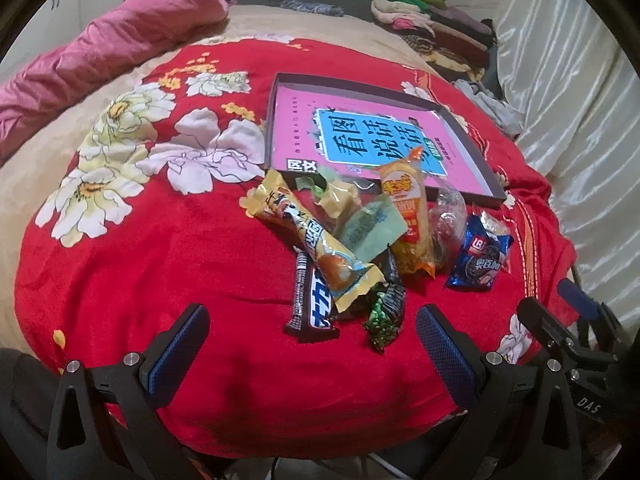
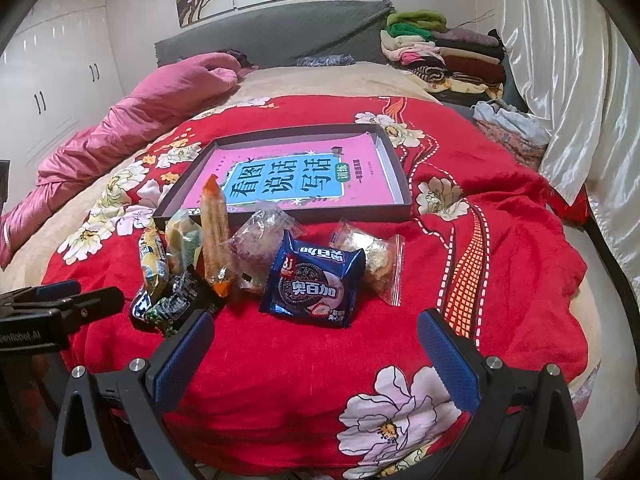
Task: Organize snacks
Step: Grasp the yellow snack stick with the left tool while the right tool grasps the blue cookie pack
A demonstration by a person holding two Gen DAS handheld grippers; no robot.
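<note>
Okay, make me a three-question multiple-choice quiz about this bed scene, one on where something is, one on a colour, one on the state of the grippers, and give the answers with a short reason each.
1. Where does the blue cookie packet lie?
A. inside the tray
B. on the red blanket, in front of the tray
C. on the stack of folded clothes

2. What colour is the book cover lying in the tray?
A. pink with a blue title panel
B. plain green
C. black

3. How do the two grippers stand?
A. both shut on snacks
B. left holds a wrapper, right open
C. both open and holding nothing

Answers:
1 B: the packet rests on the red blanket, on the near side of the tray wall.
2 A: the book cover is pink around a blue panel.
3 C: the left gripper and the right gripper show wide gaps with only blanket between the fingers.
</note>
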